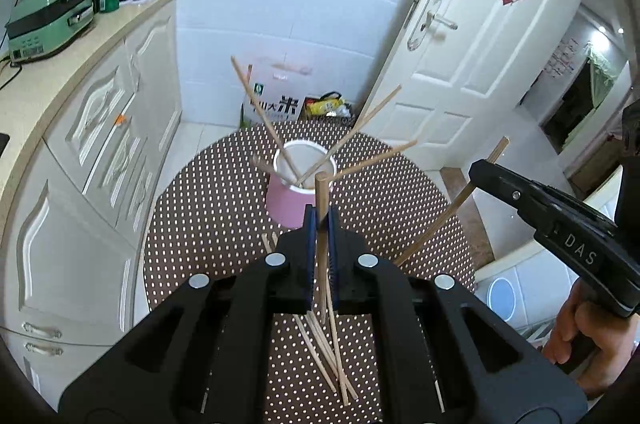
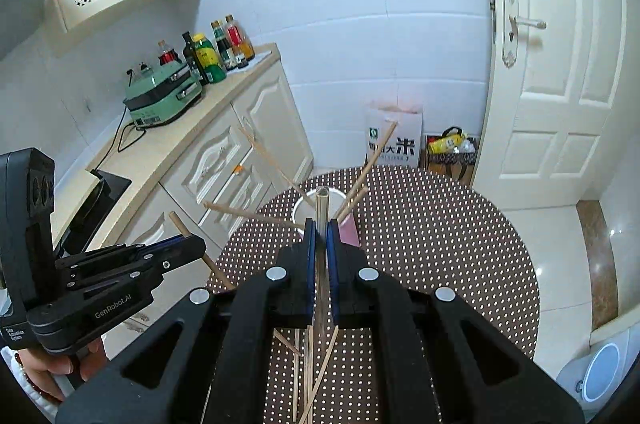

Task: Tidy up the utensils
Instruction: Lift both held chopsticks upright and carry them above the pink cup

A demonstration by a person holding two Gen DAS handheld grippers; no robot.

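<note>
At the centre of both wrist views, each of your grippers was clamped on one chopstick; the left gripper (image 1: 321, 220) pinched a brown chopstick (image 1: 320, 194) standing almost upright between its blue pads, and the right gripper (image 2: 321, 228) was clenched on a paler chopstick (image 2: 322, 204) the same way. The pink cup (image 1: 289, 202) sat just past the tips on the polka-dot table (image 1: 208, 184), with several chopsticks already fanned out of it; a loose bunch (image 1: 328, 352) lay on the cloth low in the frame, under the grippers.

My take on doing this step well: you needed to bring each stick over the cup's mouth one at a time, lower end first, and let go only once that end was inside the rim; the sticks leaning out to the upper left and upper right looked like the main thing in the way, easy to knock or tip the light cup with.

Around it: the counter with bottles (image 2: 218, 52) and a green appliance (image 2: 164, 96) at left, a rice bag (image 2: 394, 136) behind, the white door (image 2: 560, 84) at right; none of that crowded you.
</note>
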